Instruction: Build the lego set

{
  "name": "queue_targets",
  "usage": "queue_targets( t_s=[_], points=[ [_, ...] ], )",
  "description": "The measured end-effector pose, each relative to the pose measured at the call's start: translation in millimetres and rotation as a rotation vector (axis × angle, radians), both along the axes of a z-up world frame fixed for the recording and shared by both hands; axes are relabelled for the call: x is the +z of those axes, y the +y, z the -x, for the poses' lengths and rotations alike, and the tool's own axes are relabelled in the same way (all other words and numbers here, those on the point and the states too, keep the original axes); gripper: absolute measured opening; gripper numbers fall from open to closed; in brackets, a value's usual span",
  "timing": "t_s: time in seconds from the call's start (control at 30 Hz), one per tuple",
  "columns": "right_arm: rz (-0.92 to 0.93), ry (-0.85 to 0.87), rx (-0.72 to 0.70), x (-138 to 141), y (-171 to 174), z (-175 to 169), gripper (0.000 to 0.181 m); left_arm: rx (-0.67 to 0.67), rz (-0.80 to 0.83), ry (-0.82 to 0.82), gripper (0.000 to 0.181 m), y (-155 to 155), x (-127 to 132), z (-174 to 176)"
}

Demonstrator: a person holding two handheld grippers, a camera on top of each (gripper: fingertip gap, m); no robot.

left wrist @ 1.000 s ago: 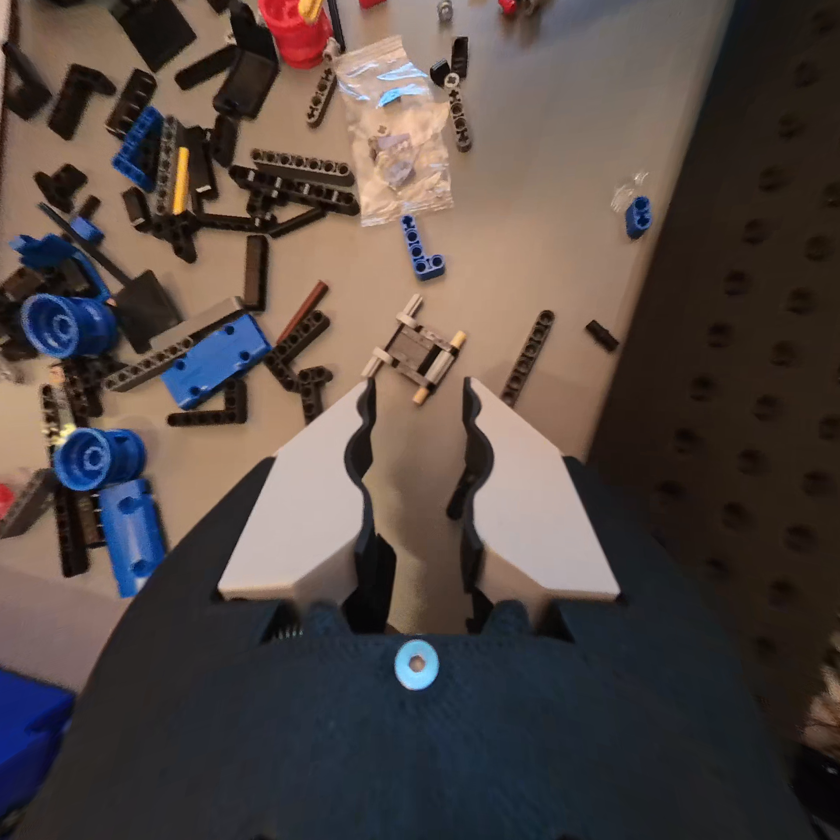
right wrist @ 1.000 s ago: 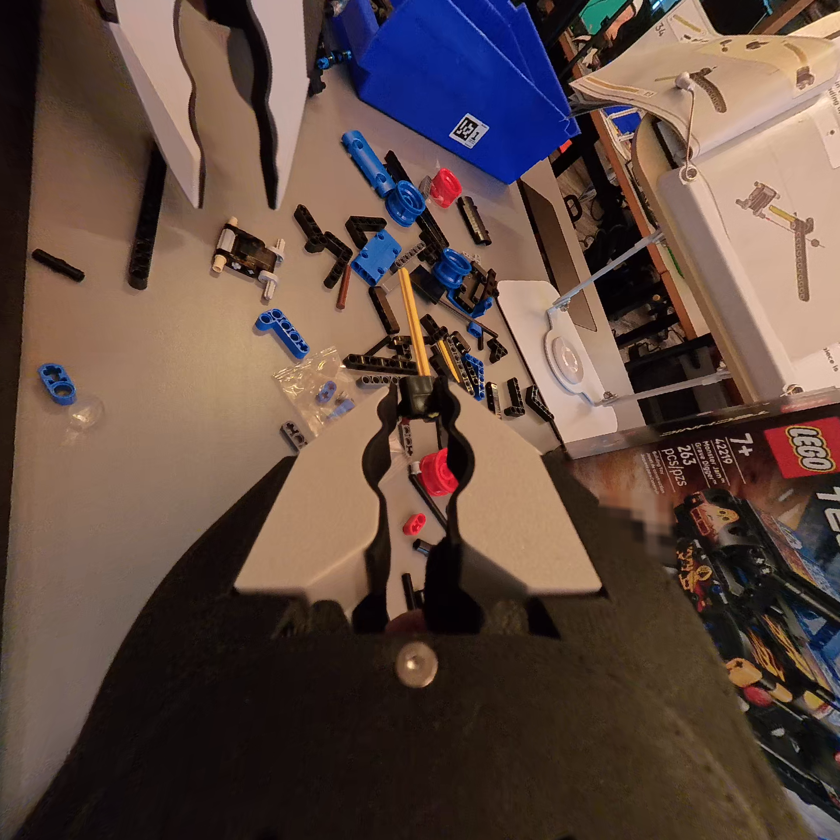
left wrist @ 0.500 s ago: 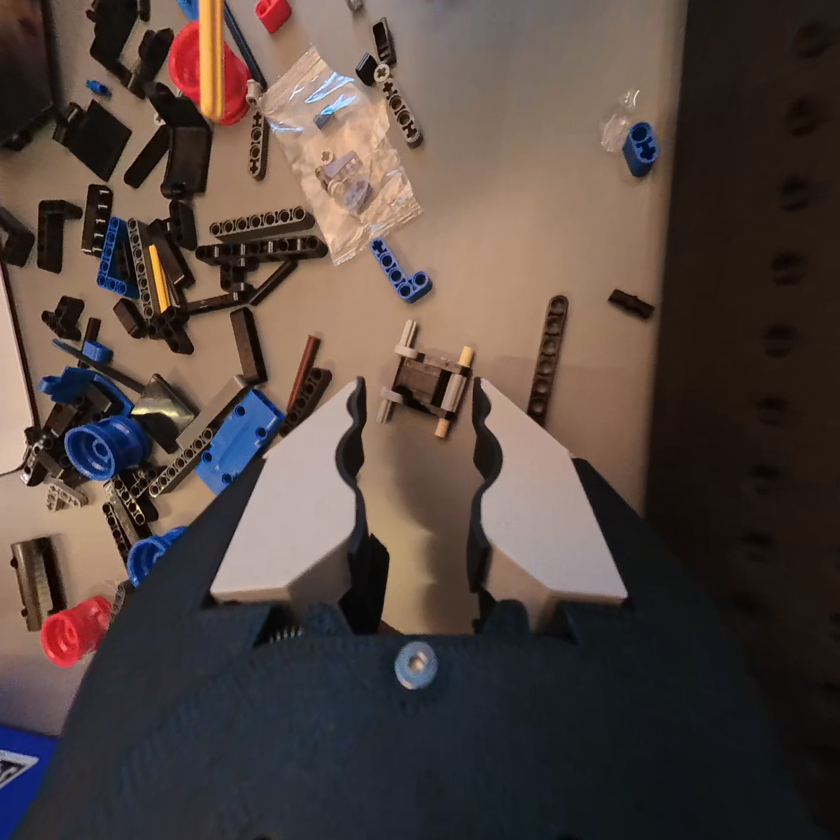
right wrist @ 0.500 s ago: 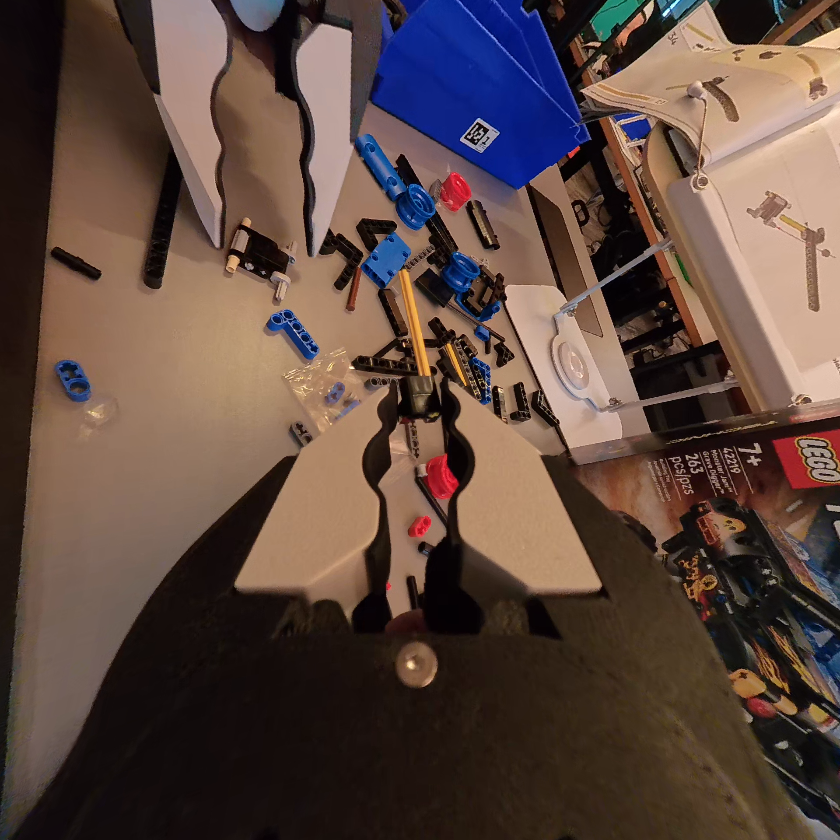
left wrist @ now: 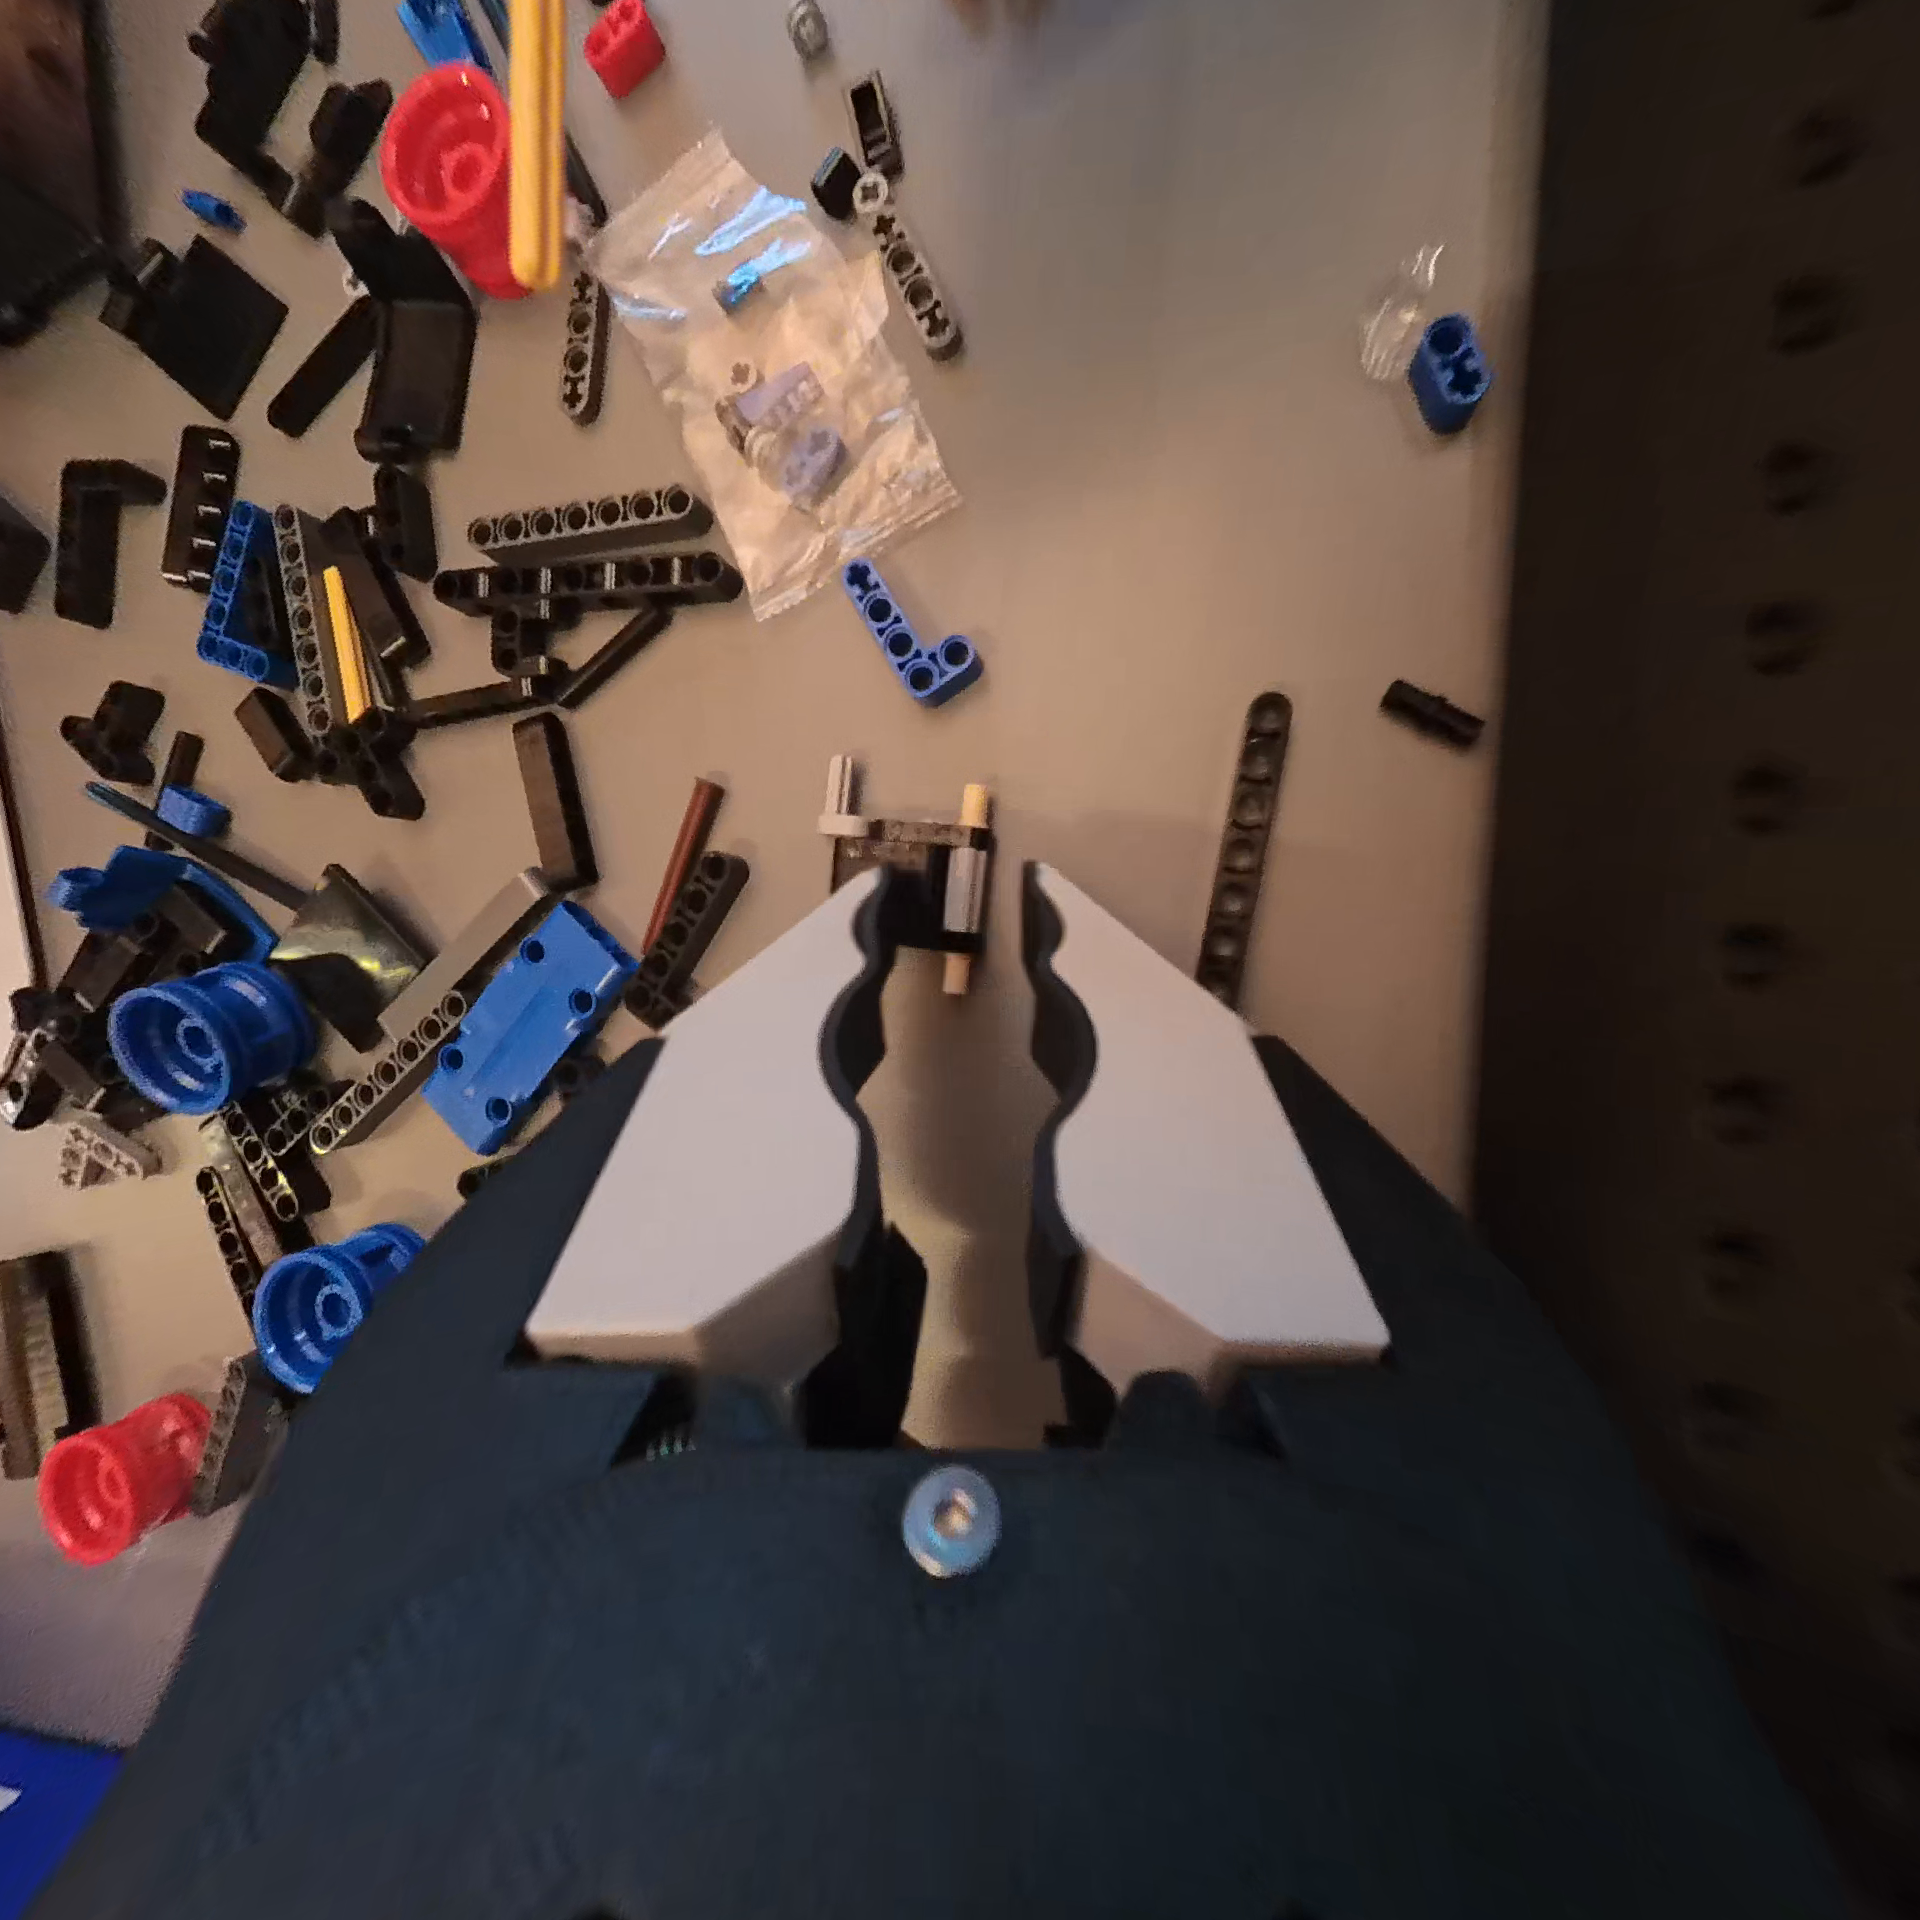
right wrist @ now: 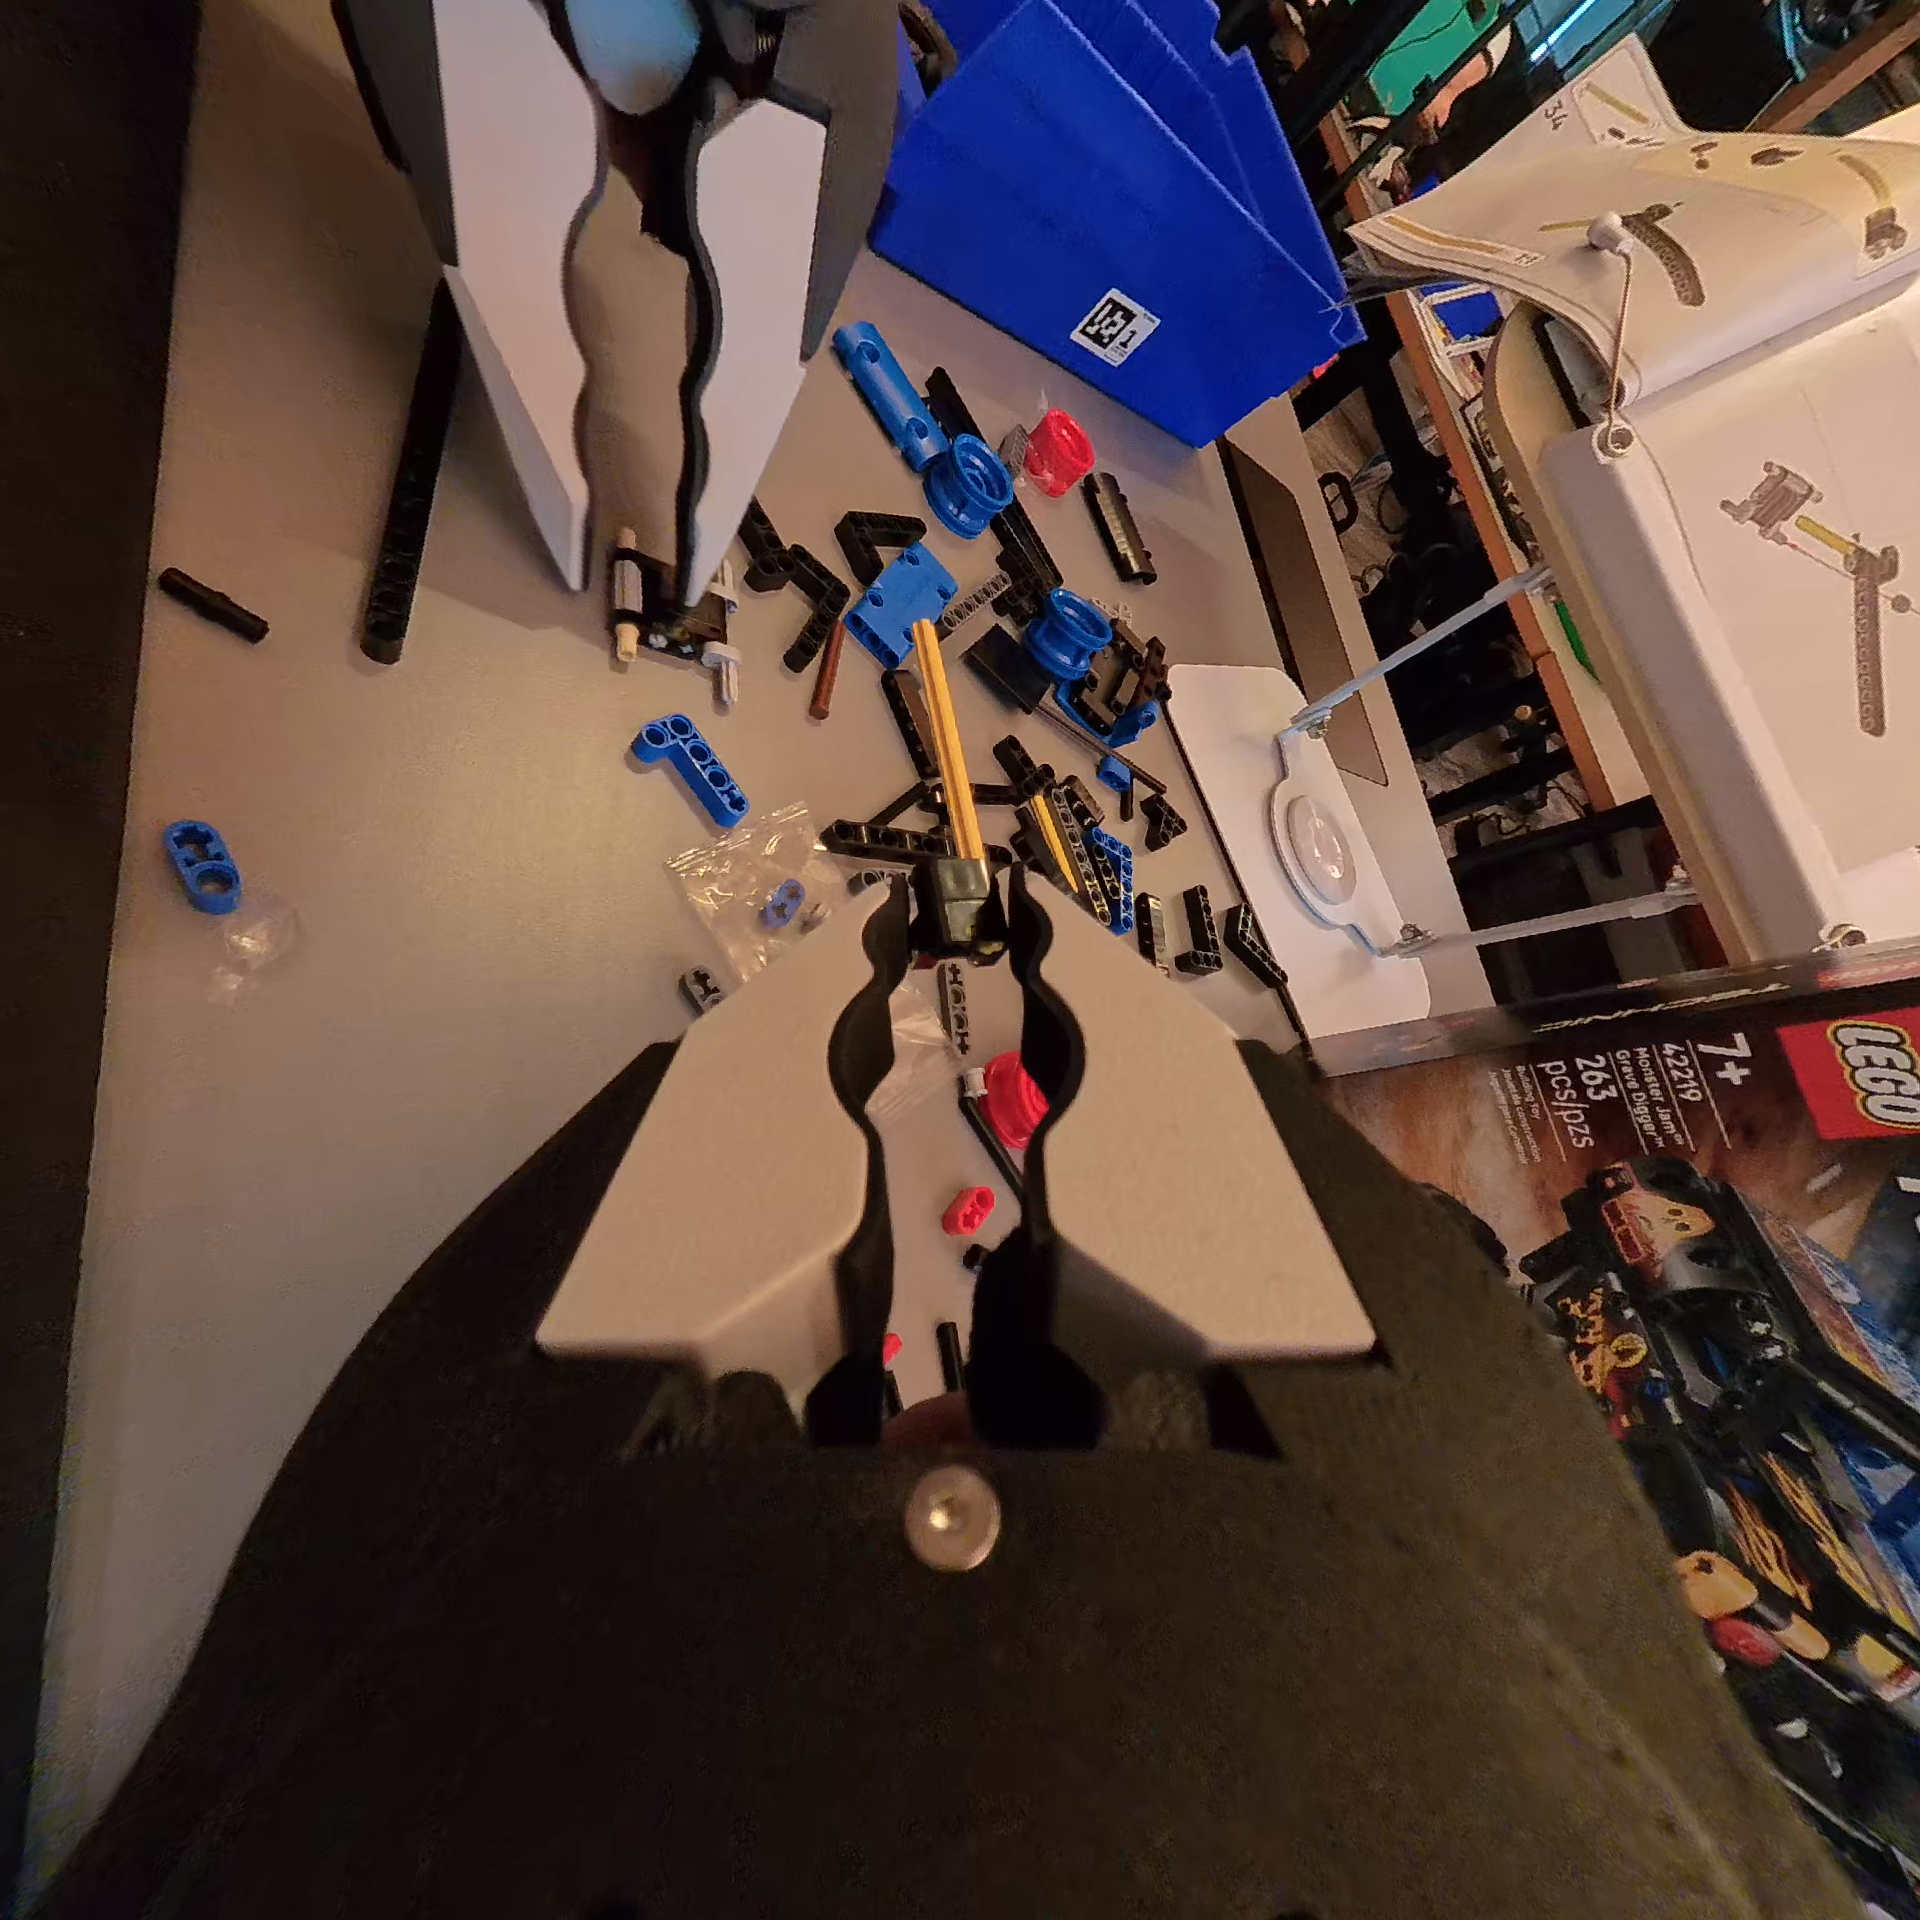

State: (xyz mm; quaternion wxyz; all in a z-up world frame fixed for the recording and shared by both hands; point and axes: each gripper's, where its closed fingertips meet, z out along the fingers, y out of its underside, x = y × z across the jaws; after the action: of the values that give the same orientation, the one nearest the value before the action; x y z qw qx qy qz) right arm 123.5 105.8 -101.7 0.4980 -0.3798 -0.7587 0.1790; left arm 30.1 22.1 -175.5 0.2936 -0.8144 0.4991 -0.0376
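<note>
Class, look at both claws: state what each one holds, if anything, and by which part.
The right claw grips a yellow axle by the black connector at its near end. The left claw is open around the small grey-black assembly, holding nothing.

Yellow axle (right wrist: pixel 948 750); blue wheel hubs (left wrist: pixel 205 1033); red hub (left wrist: pixel 449 171); grey table (left wrist: pixel 1143 520).

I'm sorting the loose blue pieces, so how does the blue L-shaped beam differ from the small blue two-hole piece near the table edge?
The blue L-shaped beam is longer, bent, with a row of holes; the small blue two-hole piece is short and straight. The beam lies beside the clear plastic bag; the small piece lies apart, near the table edge. Both are blue and lie loose.
</note>
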Motion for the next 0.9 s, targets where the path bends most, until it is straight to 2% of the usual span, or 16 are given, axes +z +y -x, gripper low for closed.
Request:
queue_targets(
  t_s=[0.1,0.17,0.27,0.43,0.83,0.87,0.9],
  points=[
    [0.001,-0.004,0.001,-1,-1,0,0.018,0.012,-0.012,0.001,0.043,2,1,0],
    [0.0,-0.008,0.001,-2,-1,1,0.018,0.019,-0.017,0.013,0.048,5,1,3],
    [0.0,-0.011,0.002,-3,-1,1,0.018,0.019,0.039,-0.015,0.045,6,-1,1],
    [0.002,-0.015,-0.001,-4,-1,1,0.018,0.002,0.098,-0.03,0.03,7,-3,-2],
    [0.003,-0.019,0.005,-5,-4,3,0.018,-0.008,0.098,-0.05,0.027,-5,0,-6],
    [0.004,-0.019,0.005,-5,-4,3,0.018,-0.012,0.104,-0.075,0.023,-8,3,-9],
    [0.005,-0.02,0.005,-5,-4,3,0.018,-0.024,0.107,-0.12,0.012,-10,9,-14]
  ],
)
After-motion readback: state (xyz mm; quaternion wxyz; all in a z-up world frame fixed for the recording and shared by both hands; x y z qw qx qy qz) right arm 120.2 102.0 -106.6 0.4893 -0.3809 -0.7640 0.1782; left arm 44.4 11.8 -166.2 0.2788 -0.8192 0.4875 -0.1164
